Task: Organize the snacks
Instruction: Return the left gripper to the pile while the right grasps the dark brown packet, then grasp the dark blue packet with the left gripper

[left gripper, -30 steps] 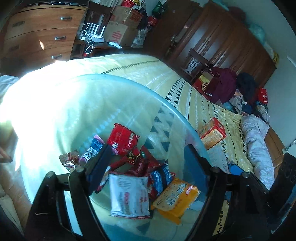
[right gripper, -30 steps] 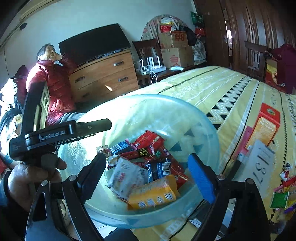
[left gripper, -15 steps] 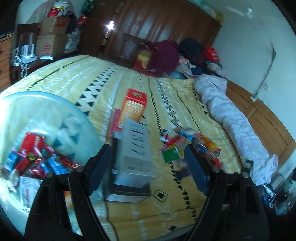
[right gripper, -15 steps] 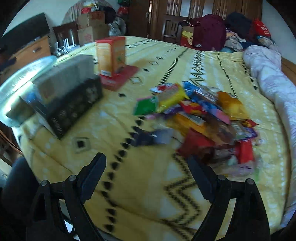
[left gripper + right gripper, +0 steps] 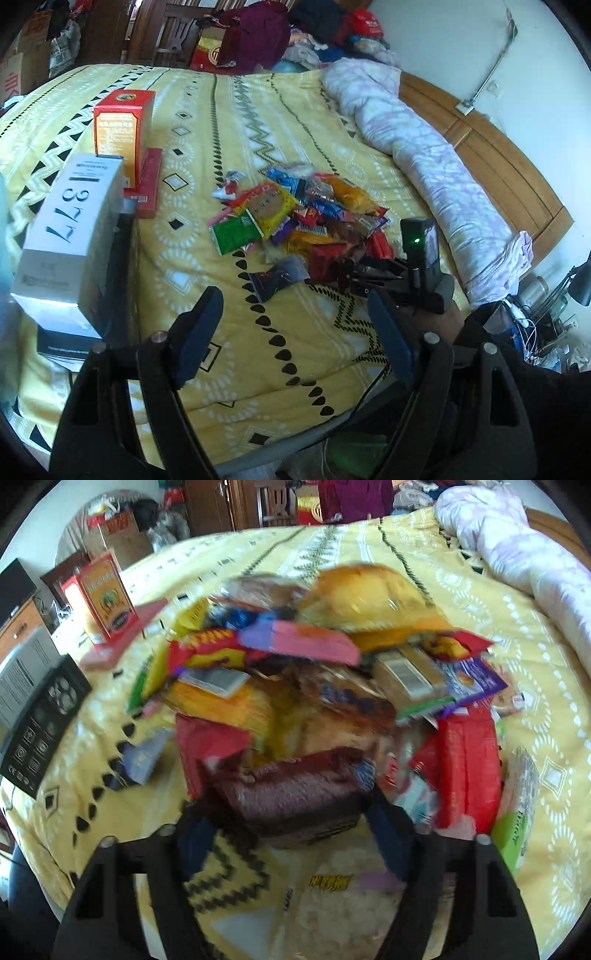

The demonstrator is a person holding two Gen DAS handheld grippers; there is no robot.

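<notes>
A heap of mixed snack packets [image 5: 303,218] lies on the yellow patterned bedspread [image 5: 229,110]. My left gripper [image 5: 291,332] hovers open above the bedspread in front of the heap, with nothing between its fingers. In the left wrist view my right gripper [image 5: 345,275] reaches into the near right side of the heap. In the blurred right wrist view the heap [image 5: 314,672] fills the picture. My right gripper [image 5: 288,834] is closing around a dark maroon packet [image 5: 291,797] that lies between its fingers; firm pressing does not show.
A white box marked with numbers [image 5: 70,225] sits on a black box [image 5: 40,723] at the left. Behind it an orange-red carton [image 5: 122,129] stands on a flat red box. A rolled quilt [image 5: 424,147] runs along the wooden headboard [image 5: 498,155] on the right.
Both views swung from the blue bowl of snacks to the loose heap on the bed. My right gripper dropped onto the heap and its jaws narrowed around a maroon packet.
</notes>
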